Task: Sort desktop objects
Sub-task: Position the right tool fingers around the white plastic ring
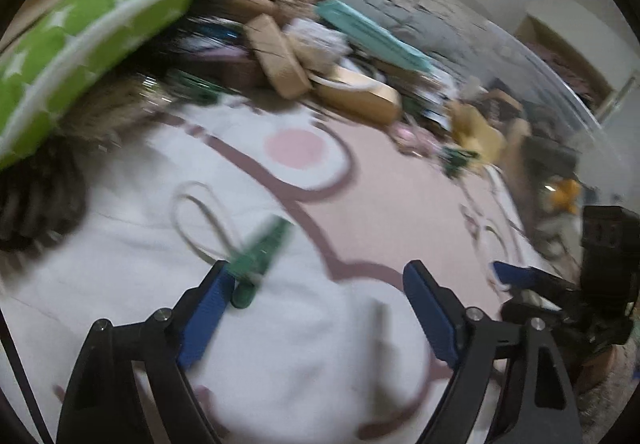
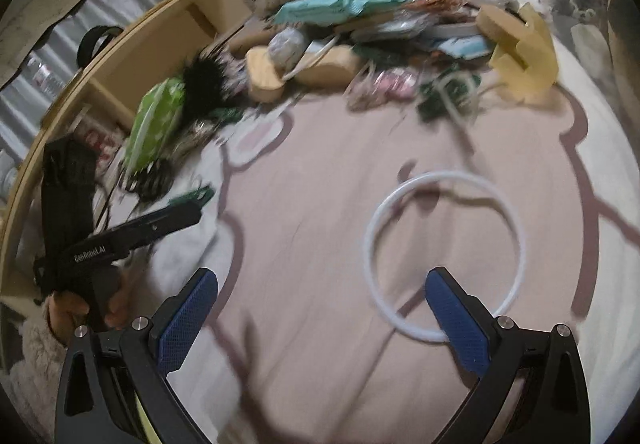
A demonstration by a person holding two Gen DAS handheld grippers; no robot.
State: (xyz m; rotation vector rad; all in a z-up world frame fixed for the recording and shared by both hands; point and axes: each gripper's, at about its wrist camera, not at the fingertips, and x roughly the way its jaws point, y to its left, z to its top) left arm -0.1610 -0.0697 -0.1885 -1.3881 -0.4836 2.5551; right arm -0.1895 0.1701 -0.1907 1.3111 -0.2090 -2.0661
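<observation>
My left gripper [image 1: 316,276] is open and empty above a pink and white cartoon blanket [image 1: 392,204]. A green clothes peg [image 1: 260,256] lies just ahead of its left finger [image 1: 208,308], beside a pale loop of cord [image 1: 200,220]. My right gripper [image 2: 320,284] is open and empty. A white ring [image 2: 444,256] lies flat on the blanket [image 2: 312,212], its near edge by the right finger [image 2: 456,316]. The left gripper also shows in the right wrist view [image 2: 132,232], with the green peg [image 2: 192,196] at its tip. Both views are blurred.
A heap of objects runs along the far side: a green starred packet [image 1: 80,44], tan blocks [image 1: 276,56], a teal packet [image 2: 340,6], a yellow foam piece [image 2: 524,56], more green pegs [image 2: 444,92], a black fluffy thing [image 2: 208,80]. A wooden shelf [image 2: 160,40] stands at left.
</observation>
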